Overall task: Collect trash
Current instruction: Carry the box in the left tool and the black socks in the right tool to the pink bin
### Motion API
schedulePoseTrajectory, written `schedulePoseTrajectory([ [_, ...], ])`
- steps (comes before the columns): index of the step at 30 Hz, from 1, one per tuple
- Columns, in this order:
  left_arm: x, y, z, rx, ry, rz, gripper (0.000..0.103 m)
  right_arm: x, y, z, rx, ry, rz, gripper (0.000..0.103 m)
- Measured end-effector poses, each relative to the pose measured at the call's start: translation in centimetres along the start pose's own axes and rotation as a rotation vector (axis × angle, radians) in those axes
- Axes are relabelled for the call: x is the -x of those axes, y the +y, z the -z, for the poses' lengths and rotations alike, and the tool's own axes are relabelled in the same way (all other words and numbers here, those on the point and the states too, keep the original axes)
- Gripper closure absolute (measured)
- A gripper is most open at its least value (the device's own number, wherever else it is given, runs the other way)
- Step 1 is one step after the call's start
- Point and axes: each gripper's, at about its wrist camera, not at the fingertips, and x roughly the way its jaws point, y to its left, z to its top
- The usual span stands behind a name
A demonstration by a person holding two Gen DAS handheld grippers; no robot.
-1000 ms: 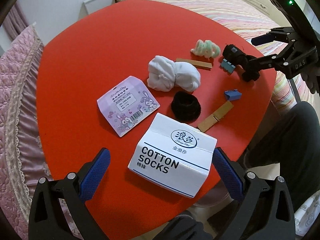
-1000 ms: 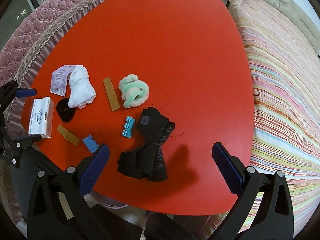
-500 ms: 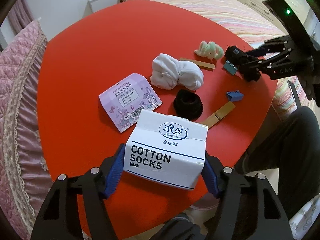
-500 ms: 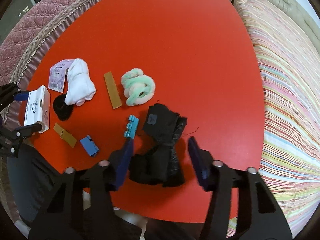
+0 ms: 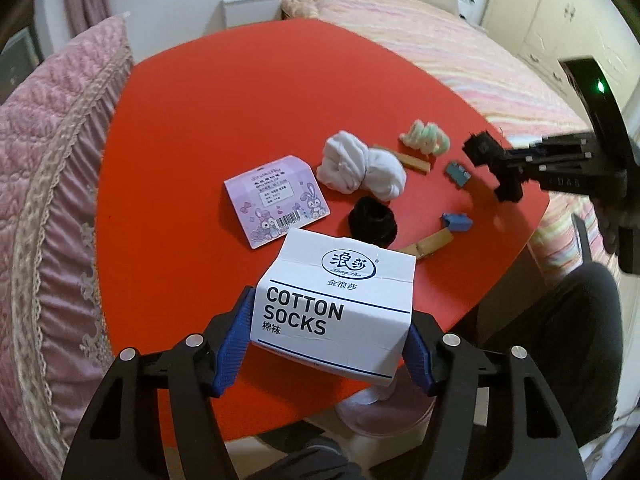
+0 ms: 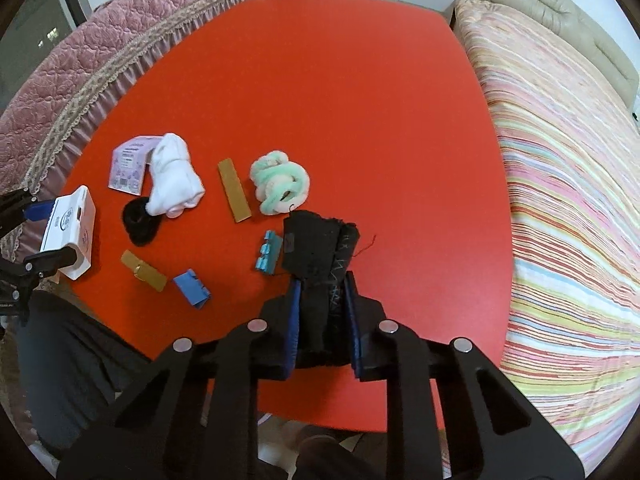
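— While both tools gripped, which step was it?
— Pick-up. The left gripper, low in frame, clamped the cotton socks box; the right gripper pinched the black socks at lower centre.
— Next?
— Probably carrying the box off the red table to a bin, unseen.

Around your red bench you have a bed with a striped pastel cover on one side, its beige padded headboard at the wall. A pink quilted cover with lace trim lies along the other side. White cupboards stand beyond the bed.
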Motion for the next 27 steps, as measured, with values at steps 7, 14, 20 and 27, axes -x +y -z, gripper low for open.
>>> schedulePoseTrajectory([
  [7, 2.9, -0.8, 0.6, 0.04, -0.056, -0.012, 0.039, 4.0, 1.0, 1.6, -0.012, -0.085, -0.043, 0.085],
  [14, 5.7, -2.2, 1.8, 0.069, -0.103, -0.022, 0.039, 8.4, 3.9, 4.9, 0.033, -0.151, -0.094, 0.085],
  [20, 7.2, -3.8, 3.7, 0.071, -0.119, -0.021, 0.039, 10.5, 5.8, 7.8, 0.037, -0.177, -0.131, 0.085],
  [27, 8.0, -5.1, 6.2, 0.097, -0.119, 0.001, 0.039, 11.3, 7.8, 10.9, 0.053, -0.179, -0.155, 0.085],
])
